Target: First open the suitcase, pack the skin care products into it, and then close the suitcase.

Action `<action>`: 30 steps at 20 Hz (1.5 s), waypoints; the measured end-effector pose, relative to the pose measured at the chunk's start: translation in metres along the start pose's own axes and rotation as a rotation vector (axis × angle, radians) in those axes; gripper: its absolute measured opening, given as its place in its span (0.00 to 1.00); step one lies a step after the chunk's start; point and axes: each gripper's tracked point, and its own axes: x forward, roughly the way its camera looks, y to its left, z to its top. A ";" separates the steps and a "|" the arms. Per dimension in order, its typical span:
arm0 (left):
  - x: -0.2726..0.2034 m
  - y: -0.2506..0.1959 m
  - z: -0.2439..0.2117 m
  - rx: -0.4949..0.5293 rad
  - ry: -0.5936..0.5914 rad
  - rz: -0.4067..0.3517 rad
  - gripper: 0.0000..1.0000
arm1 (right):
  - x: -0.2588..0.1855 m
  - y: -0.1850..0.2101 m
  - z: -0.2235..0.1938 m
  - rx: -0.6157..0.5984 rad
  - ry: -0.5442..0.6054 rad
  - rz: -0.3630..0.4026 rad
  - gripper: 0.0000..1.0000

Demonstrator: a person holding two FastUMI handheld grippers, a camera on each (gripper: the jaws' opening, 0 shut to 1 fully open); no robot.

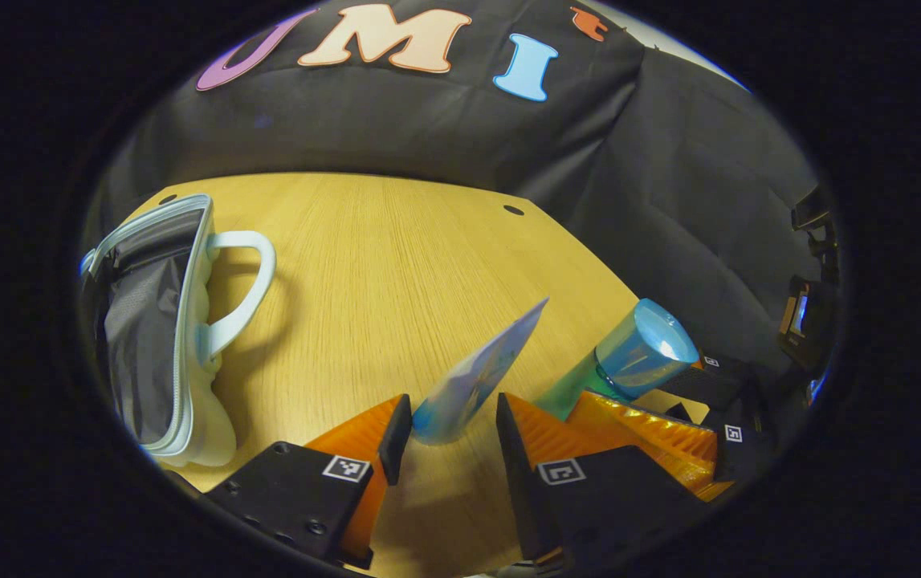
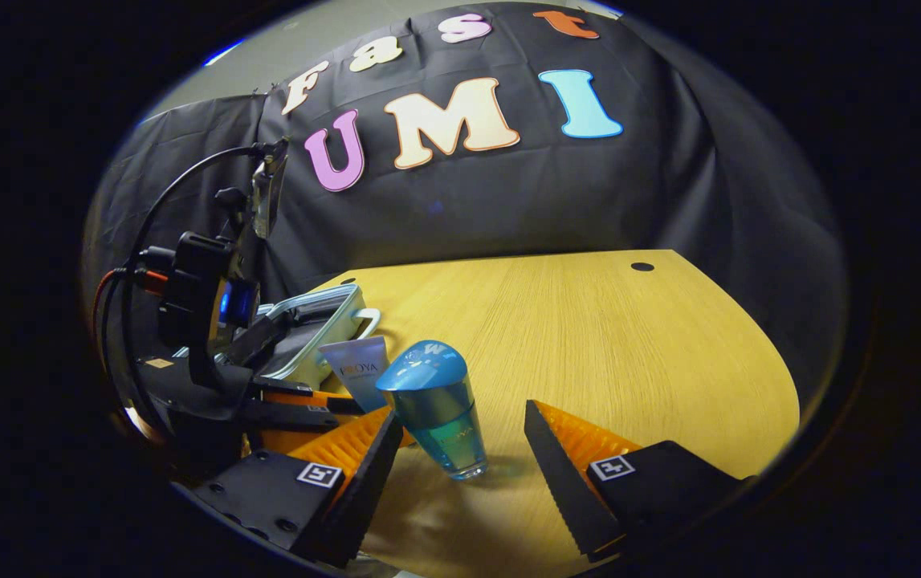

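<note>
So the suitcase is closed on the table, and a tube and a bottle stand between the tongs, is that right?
Not quite: the suitcase is open; the left gripper view shows its lining. The tube and bottle do stand between the tongs on the table.

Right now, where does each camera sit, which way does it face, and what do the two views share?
Left gripper view: rides the left gripper, facing across the wooden table to the open suitcase; its fingers flank a tube.
Right gripper view: rides the right gripper, facing the booth wall; its open fingers flank a blue-capped bottle.
Shared: table, suitcase, tube, bottle; each view shows the other gripper.
</note>
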 end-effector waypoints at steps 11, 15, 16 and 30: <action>-0.017 0.003 0.017 -0.042 -0.018 0.000 0.31 | 0.013 0.011 -0.013 -0.020 0.044 0.048 0.53; -0.043 0.004 0.037 -0.080 -0.034 -0.016 0.31 | 0.014 0.009 -0.012 -0.060 0.046 0.033 0.55; -0.051 0.003 0.044 -0.111 -0.034 -0.033 0.31 | 0.015 0.009 -0.012 -0.063 0.054 0.033 0.49; -0.165 0.193 0.075 -0.236 0.118 0.184 0.31 | 0.018 0.050 0.042 -0.065 0.079 -0.010 0.49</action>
